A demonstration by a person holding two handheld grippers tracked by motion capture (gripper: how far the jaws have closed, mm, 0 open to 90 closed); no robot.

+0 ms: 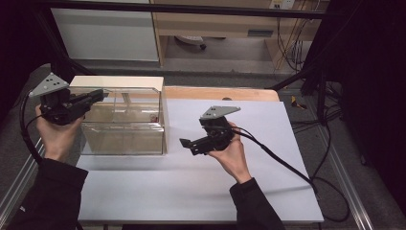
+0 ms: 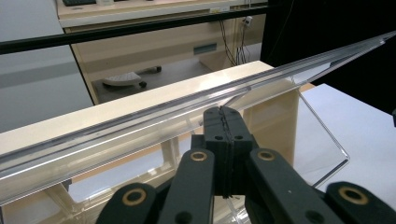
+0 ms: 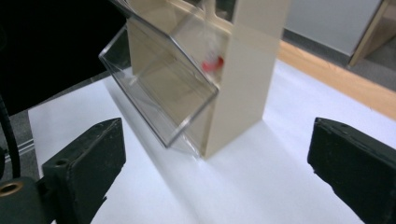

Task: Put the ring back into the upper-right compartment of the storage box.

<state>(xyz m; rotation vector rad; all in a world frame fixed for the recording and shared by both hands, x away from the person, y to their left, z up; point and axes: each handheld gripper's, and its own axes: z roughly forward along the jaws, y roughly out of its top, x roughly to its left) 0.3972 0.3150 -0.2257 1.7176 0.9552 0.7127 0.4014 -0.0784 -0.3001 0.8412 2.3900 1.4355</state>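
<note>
R gripper (image 1: 191, 143) jaws wide, empty, right of box | L gripper (image 1: 98, 94) pinching clear lid (image 2: 196, 109) edge | acrylic box (image 1: 122, 125): stiff, slick, prob light; grip lid rim.

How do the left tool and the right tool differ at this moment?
The left tool has its jaws shut at the clear lid's edge of the cream-framed bin; the right tool stands wide open with nothing between its jaws. The left is at the bin, the right over the white tabletop. Both are black and hand-held.

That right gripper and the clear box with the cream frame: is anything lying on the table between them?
No. In the high view, only bare white table lies between the right gripper and the clear box. The right gripper view shows the same between its open jaws.
</note>
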